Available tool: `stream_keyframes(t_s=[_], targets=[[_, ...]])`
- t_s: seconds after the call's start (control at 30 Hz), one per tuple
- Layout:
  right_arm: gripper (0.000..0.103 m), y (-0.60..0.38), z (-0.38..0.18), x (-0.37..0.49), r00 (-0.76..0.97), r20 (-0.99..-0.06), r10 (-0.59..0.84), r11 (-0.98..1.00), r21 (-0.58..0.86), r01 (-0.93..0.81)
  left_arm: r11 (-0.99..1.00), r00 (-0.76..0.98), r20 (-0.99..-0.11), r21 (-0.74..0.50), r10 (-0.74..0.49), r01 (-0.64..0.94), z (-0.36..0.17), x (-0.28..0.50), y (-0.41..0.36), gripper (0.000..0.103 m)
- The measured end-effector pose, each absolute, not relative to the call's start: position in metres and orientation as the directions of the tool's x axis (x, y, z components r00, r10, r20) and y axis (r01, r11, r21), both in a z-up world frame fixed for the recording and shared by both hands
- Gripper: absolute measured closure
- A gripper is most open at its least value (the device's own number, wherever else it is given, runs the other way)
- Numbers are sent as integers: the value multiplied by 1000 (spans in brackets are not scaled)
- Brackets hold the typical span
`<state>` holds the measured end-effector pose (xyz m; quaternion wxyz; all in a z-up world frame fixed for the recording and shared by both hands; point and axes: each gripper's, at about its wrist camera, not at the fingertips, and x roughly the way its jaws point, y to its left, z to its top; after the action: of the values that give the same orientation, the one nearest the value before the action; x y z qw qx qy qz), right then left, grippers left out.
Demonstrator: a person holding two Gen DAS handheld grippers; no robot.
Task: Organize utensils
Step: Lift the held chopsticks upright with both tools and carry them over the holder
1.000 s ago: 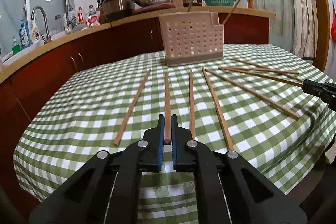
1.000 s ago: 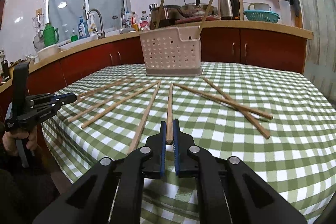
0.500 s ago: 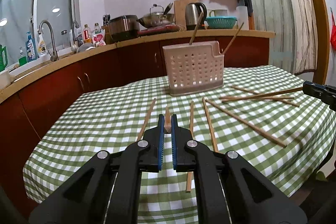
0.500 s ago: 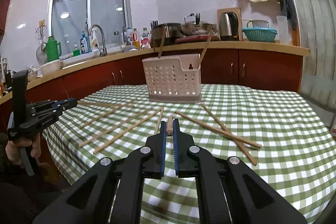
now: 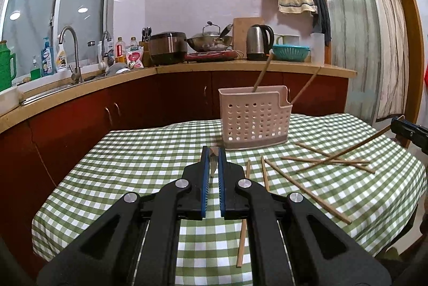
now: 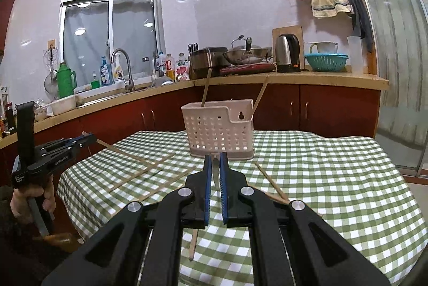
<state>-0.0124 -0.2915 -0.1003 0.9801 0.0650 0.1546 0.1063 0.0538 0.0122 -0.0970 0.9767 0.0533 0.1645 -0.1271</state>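
Note:
A pale perforated utensil basket stands at the far side of the green checked table, with two chopsticks leaning inside; it also shows in the right wrist view. My left gripper is shut on one wooden chopstick, lifted and pointing at the basket. My right gripper is shut on another chopstick, also lifted toward the basket. Several loose chopsticks lie on the cloth, also seen in the right wrist view.
A kitchen counter with kettle, wok, rice cooker and sink runs behind the table. The table's edge drops off at the left. The other hand-held gripper shows at the left of the right wrist view.
Both grippers have lifted their chopsticks off the cloth and tilted up, so the far ends rise toward the basket. The views now look level across the table.

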Motion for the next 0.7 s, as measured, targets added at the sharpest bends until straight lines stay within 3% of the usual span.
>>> stream_keyframes(t_s=[0.3, 0.7], targets=[[96, -292, -83, 2, 932, -305, 197, 975, 159, -154, 962, 897, -378, 54, -230, 269, -79, 69, 13, 96], [96, -290, -71, 31, 934, -307, 183, 978, 152, -142, 959, 897, -374, 60, -235, 277, -62, 98, 7, 96]])
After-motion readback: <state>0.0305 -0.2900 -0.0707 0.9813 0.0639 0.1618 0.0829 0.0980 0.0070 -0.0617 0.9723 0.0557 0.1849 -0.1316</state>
